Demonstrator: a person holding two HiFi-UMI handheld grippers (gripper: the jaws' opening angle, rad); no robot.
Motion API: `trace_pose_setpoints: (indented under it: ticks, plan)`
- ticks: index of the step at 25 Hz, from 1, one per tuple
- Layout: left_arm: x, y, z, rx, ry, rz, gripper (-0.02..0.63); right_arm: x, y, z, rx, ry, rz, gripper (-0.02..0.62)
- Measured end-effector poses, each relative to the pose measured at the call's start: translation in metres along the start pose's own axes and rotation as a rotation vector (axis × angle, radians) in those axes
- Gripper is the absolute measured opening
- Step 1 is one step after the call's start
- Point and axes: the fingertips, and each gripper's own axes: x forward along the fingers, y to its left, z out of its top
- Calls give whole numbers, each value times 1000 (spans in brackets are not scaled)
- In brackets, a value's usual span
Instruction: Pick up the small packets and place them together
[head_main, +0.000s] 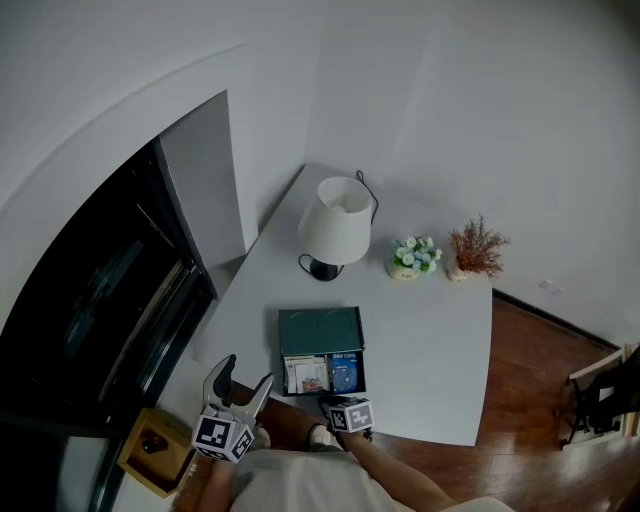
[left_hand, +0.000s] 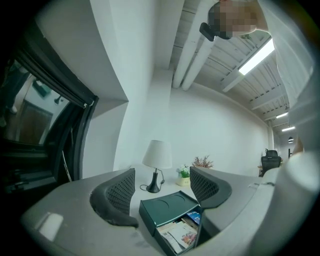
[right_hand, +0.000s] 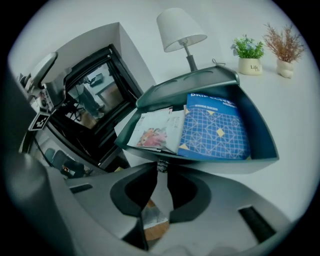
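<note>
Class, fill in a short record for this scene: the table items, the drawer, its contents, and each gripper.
On the table: lamp, flower pot, dried plant, green box
Drawer: open at the box's front
Contents: blue packet beside white packet
Left gripper: open, empty, off the table's near edge
Right gripper: shut, tips at the drawer's front

We see the table (head_main: 430, 350) white, matt, smooth. Green box (head_main: 320, 328) looks plastic w/ slight sheen. In its drawer (right_hand: 262, 142) the packets (right_hand: 215, 130): printed paper or foil, smooth, a bit glossy. Lamp shade (head_main: 337, 220) matt, prob. cloth. Plant pot (right_hand: 249, 65) smooth, white, ceramic-like. Floor (head_main: 540, 400) wood, polished.
</note>
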Motion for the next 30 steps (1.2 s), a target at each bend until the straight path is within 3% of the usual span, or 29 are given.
trace_pose_setpoints:
  ticks: [6,9,13,16,20,23,27,28,29,30]
  plan:
    - [7,-14,-6,2,14,-34,328,-1,-7,-5,-32,12,-15,60]
    - [8,-16,-9,-6,16,-37,328,-2,-8,-11,-56,69,-26,107]
    - [8,-19,-4,-4,5,-46,328,-32,-7,-9,-160,50,-62,110]
    - [6,-18,1,-14,-7,-42,328,-70,1,17,-168,-121,-67,110]
    - [8,-18,3,-16,-10,-50,328,-141,35,104,-125,-601,111,109]
    - [10,-21,6,-13,-26,-54,328,-202,46,157,-122,-899,143,109]
    - [9,-19,15,14,-59,-48,298,-250,50,196,-227,-1058,29,113]
    - [9,-19,16,14,-66,-51,298,-258,50,202,-253,-1075,-8,146]
    - [9,-20,19,17,-72,-54,298,-265,49,206,-276,-1089,-44,258]
    - [9,-20,22,23,-79,-56,298,-272,48,209,-299,-1098,-80,295]
